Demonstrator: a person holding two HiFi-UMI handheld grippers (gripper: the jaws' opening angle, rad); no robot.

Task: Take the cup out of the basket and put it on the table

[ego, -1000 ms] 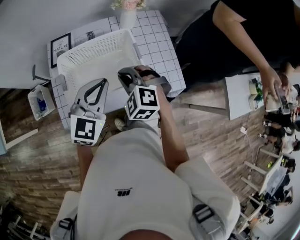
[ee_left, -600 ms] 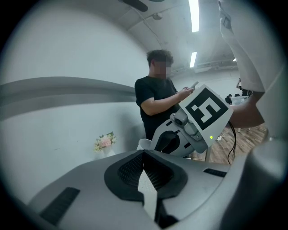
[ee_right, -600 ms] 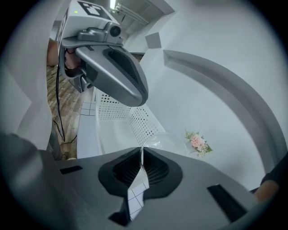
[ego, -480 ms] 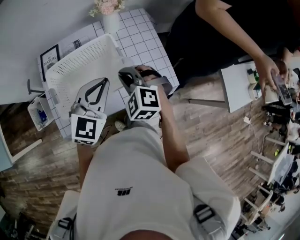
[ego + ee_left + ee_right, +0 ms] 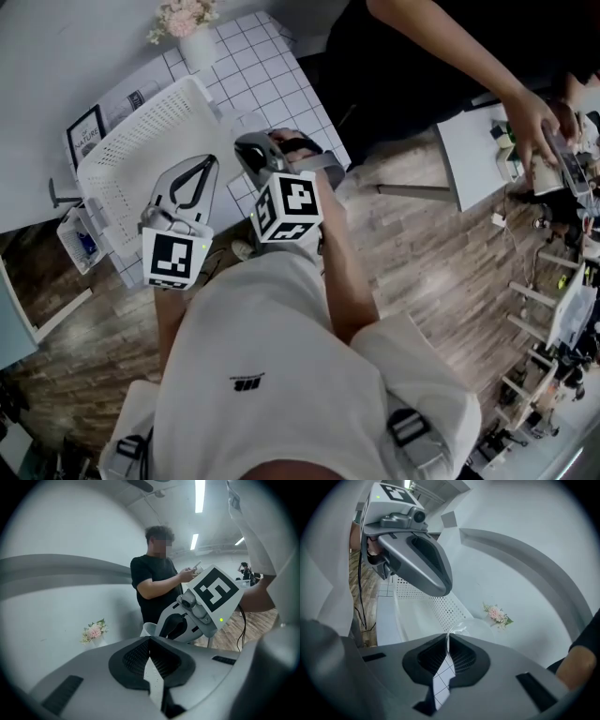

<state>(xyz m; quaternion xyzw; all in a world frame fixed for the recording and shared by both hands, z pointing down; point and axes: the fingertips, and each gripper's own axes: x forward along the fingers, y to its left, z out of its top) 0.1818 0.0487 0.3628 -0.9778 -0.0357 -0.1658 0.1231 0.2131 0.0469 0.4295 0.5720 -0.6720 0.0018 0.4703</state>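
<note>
well, the white square-gridded table [image 5: 281, 66] fills the top of the head view. the white perforated plastic basket [image 5: 136, 155] sits on it at about ten o'clock from both grippers.

the right gripper [image 5: 448, 644] has its jaws pinched almost together on the thin wall of the clear plastic cup [image 5: 469, 627], right at the rim. the left gripper [image 5: 150, 644] is drawn closed on nothing and hangs by the basket's near wall, at nine o'clock of the right one.

the cup lies off the right gripper's tips toward twelve o'clock. it is clear of the basket and just beside its right-hand wall, above the gridded cloth and, as far as i can tell, not resting on it. in the left gripper view it looks roughly upright, mouth up and long axis close to vertical, though the clear wall makes the exact tilt hard to read.

by my reading the lift-out is done and the set-down remains. bare table lies at twelve to one o'clock past the cup, and the right hand is the one carrying. the move calls for the base to come down flat before the pinch lets go.

a small white vase of pink flowers [image 5: 187, 28] stands at eleven o'clock, well apart from the cup.
</note>
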